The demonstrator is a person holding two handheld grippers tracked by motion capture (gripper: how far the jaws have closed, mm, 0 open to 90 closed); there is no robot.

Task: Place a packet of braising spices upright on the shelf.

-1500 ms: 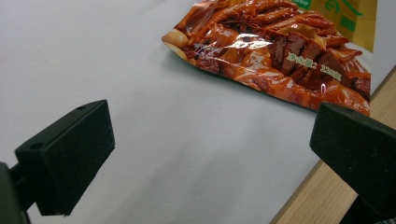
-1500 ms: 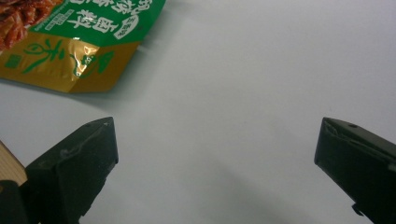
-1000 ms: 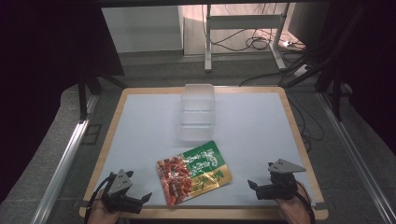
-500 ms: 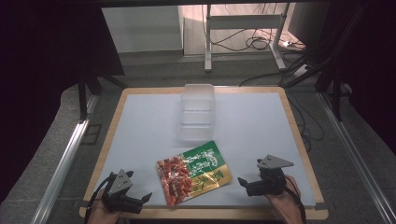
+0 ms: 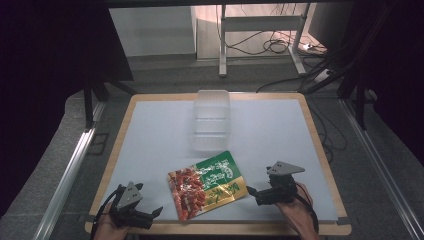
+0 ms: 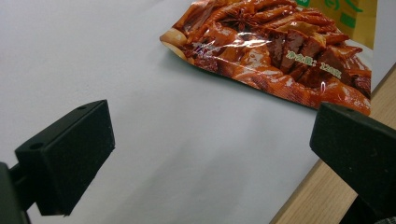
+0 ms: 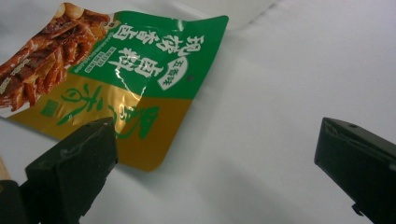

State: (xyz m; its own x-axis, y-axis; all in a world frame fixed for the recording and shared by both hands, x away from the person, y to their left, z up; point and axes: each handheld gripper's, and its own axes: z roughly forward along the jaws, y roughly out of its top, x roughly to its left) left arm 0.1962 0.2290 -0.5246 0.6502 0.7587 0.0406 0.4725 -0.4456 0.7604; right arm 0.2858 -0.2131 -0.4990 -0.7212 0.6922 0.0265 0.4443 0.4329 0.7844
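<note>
A flat snack pouch (image 5: 207, 185), green and gold with a red food picture, lies on the white table mat near the front edge. The left gripper view shows its red end (image 6: 280, 51); the right gripper view shows its green and gold end (image 7: 126, 84). My left gripper (image 5: 152, 214) rests at the front left, open, pointing right toward the pouch, nothing between its jaws. My right gripper (image 5: 251, 192) is open just right of the pouch's gold corner, jaws aimed at it and empty. A clear plastic container (image 5: 211, 119) stands behind the pouch, mid-table.
The white mat (image 5: 270, 130) sits in a wooden frame (image 5: 320, 150); its front edge shows beside the left gripper (image 6: 327, 186). Cables and a metal stand (image 5: 260, 30) lie on the floor beyond the table.
My right gripper has moved left, from the table's front right toward the pouch's gold corner. The left gripper and the pouch have stayed put.
</note>
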